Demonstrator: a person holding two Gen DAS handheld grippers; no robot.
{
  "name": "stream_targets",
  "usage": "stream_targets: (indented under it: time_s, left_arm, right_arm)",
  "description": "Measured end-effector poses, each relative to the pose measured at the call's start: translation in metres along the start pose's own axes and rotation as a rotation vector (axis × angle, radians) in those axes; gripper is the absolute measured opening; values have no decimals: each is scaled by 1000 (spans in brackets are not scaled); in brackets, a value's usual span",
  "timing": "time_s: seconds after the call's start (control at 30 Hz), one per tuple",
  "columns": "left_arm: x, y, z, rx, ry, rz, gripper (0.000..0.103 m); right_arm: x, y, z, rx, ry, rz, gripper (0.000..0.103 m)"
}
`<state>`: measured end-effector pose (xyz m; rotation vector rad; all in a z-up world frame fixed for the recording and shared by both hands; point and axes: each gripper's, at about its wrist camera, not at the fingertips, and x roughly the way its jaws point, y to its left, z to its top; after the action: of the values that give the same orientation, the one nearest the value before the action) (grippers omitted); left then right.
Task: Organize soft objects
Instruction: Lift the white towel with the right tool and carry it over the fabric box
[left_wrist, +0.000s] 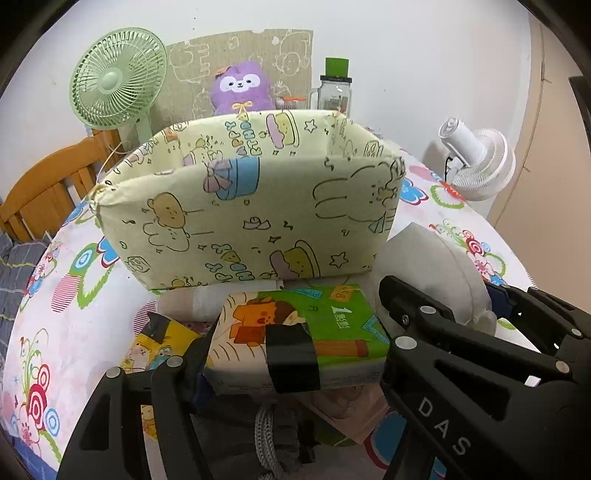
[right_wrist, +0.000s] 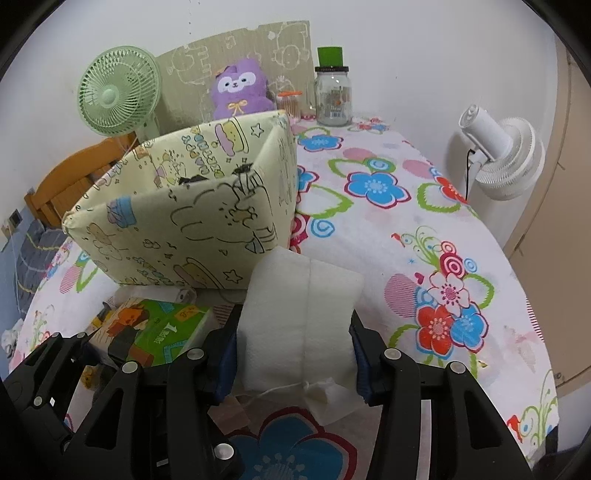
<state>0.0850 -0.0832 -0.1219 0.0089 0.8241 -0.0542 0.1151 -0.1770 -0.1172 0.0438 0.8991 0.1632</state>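
Note:
A pale yellow fabric bin (left_wrist: 251, 199) with cartoon prints stands open on the flowered table; it also shows in the right wrist view (right_wrist: 184, 229). My left gripper (left_wrist: 295, 347) is shut on a green tissue pack (left_wrist: 295, 332) with a black tape band, held just in front of the bin. The pack also shows in the right wrist view (right_wrist: 159, 325). My right gripper (right_wrist: 295, 343) is shut on a white foam pad (right_wrist: 299, 317), held beside the bin's near right corner. The pad also shows in the left wrist view (left_wrist: 432, 269).
A purple plush (left_wrist: 240, 88) sits behind the bin. A green fan (left_wrist: 114, 81) stands back left, a glass jar (left_wrist: 334, 92) at the back, a white fan (left_wrist: 476, 158) at the right. A yellow pack (left_wrist: 159, 347) and grey cord (left_wrist: 269, 439) lie below my left gripper.

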Motion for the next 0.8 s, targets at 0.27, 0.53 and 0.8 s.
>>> stream_targets:
  time_s: [0.27, 0.53, 0.8]
  left_arm:
    - [-17, 3, 2, -6, -34, -1, 73]
    - [-33, 7, 6, -13, -66, 6, 73]
    - [-47, 13, 13, -17, -90, 8, 73]
  right_arm:
    - [-17, 5, 2, -8, -34, -3, 53]
    - [-34, 12, 5, -18, -67, -1, 53]
    - [-49, 21, 10, -30, -91, -3, 53]
